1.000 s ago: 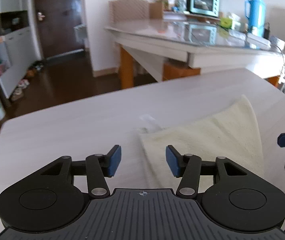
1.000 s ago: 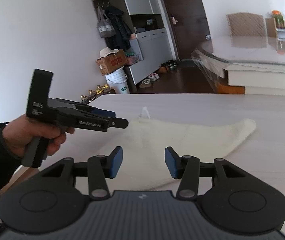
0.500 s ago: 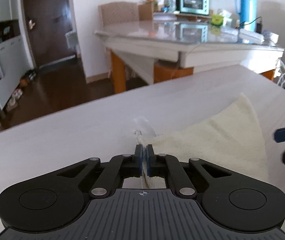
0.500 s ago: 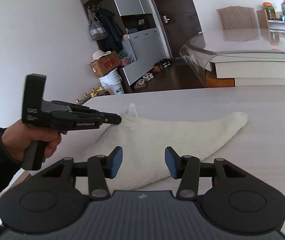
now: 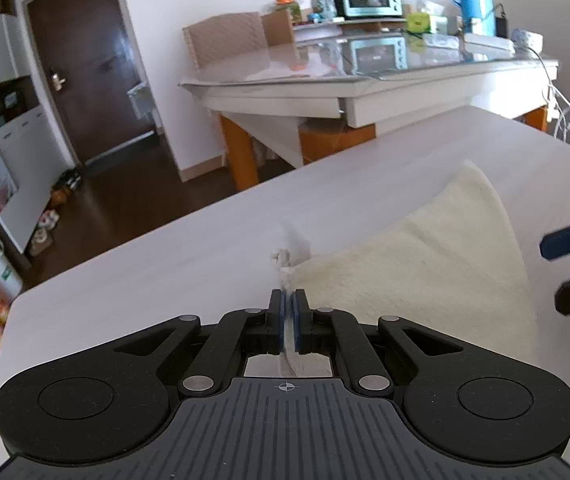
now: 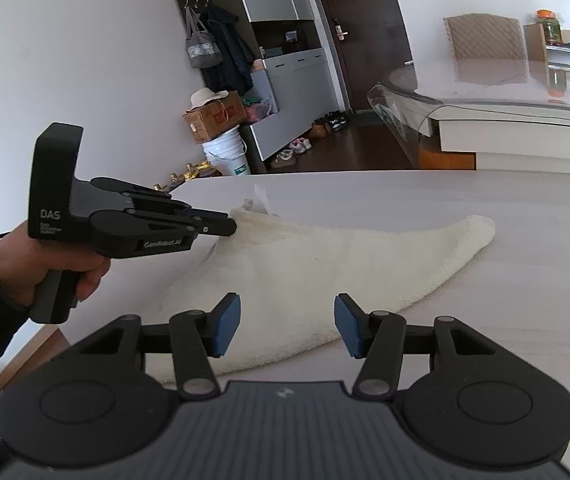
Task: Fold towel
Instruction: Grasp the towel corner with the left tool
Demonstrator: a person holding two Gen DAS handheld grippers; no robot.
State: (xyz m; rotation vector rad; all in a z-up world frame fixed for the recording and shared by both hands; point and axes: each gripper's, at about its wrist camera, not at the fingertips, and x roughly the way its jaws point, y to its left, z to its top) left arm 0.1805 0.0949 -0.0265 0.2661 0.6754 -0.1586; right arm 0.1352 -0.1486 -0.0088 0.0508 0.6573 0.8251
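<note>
Cream terry-cloth towel [image 6: 325, 264] lies bunched on the pale wooden table [image 5: 165, 264]; soft, light and floppy, best taken by its corners. The left gripper [image 5: 288, 312] pinches 1 corner. The right gripper [image 6: 287, 326], jaws spread and just widened, hovers empty over the near edge.

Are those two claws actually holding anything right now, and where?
The left gripper pinches the towel at its near corner; the right gripper is open, holding nothing.

A pale, matte white table [image 6: 485, 208] with a rounded corner carries a cream terry towel [image 6: 325, 264], lying folded into a tapering wedge.
</note>
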